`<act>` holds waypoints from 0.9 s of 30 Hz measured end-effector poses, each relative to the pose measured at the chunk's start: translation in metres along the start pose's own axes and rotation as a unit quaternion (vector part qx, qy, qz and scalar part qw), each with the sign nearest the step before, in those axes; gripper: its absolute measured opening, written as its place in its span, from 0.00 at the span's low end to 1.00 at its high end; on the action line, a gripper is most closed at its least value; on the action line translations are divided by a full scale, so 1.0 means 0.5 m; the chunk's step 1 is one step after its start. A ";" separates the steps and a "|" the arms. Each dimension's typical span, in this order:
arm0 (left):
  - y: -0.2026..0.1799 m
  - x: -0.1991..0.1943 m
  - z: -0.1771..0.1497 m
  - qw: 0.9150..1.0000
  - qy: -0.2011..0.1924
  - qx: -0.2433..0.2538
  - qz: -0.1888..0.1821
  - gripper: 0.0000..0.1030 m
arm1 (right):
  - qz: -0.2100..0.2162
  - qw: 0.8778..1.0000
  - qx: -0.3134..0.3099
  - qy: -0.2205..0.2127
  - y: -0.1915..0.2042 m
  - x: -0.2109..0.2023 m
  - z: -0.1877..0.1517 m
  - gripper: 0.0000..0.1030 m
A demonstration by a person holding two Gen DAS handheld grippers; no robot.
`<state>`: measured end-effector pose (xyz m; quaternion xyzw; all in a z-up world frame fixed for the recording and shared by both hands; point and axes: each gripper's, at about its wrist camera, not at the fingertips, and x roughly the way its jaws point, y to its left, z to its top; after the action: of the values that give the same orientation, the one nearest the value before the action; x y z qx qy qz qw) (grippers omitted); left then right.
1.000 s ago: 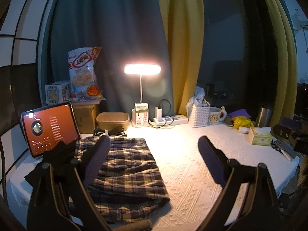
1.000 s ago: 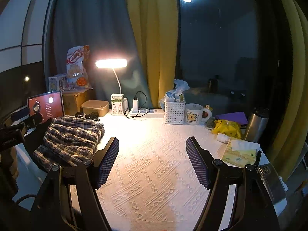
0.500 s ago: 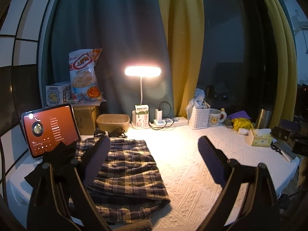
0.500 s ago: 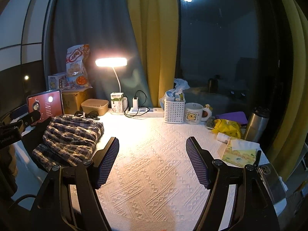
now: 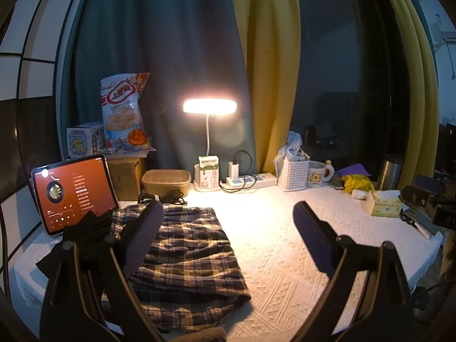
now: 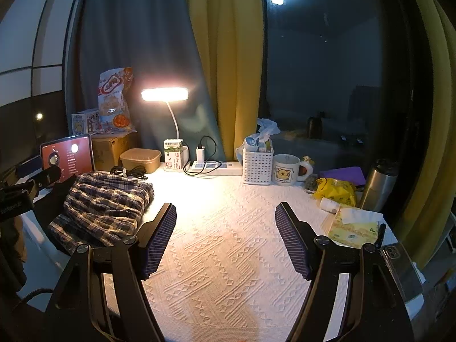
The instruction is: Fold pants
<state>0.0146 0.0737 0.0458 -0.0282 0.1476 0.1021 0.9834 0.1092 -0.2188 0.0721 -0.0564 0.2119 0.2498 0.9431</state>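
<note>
Dim overall, lit warmly by one desk lamp (image 5: 209, 106) whose head blooms into glare and a soft halo on the curtain (image 5: 159, 57) behind. Bright across the middle of the white tablecloth (image 5: 270, 245), falling to deep shadow at the sides and foreground. Strongly bowed by fisheye at the edges, with dark vignetted corners and a small ceiling-light reflection (image 6: 277, 0) in the black window.

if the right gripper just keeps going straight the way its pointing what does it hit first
Probably the white textured tablecloth; the right gripper is open over bare cloth. Farther along sit the power strip and white basket, though depth is unclear.
</note>
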 end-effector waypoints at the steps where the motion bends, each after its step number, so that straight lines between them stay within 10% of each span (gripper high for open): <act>1: 0.000 0.000 0.000 1.000 0.000 0.000 0.000 0.90 | 0.001 1.000 0.000 0.000 0.000 0.000 0.000 0.73; 27: 0.003 -0.009 0.005 1.000 -0.004 0.004 -0.013 0.90 | -0.001 1.000 0.000 0.003 0.001 0.000 0.000 0.73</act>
<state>0.0105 0.0745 0.0493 -0.0262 0.1436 0.0889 0.9853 0.1092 -0.2182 0.0722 -0.0574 0.2150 0.2484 0.9428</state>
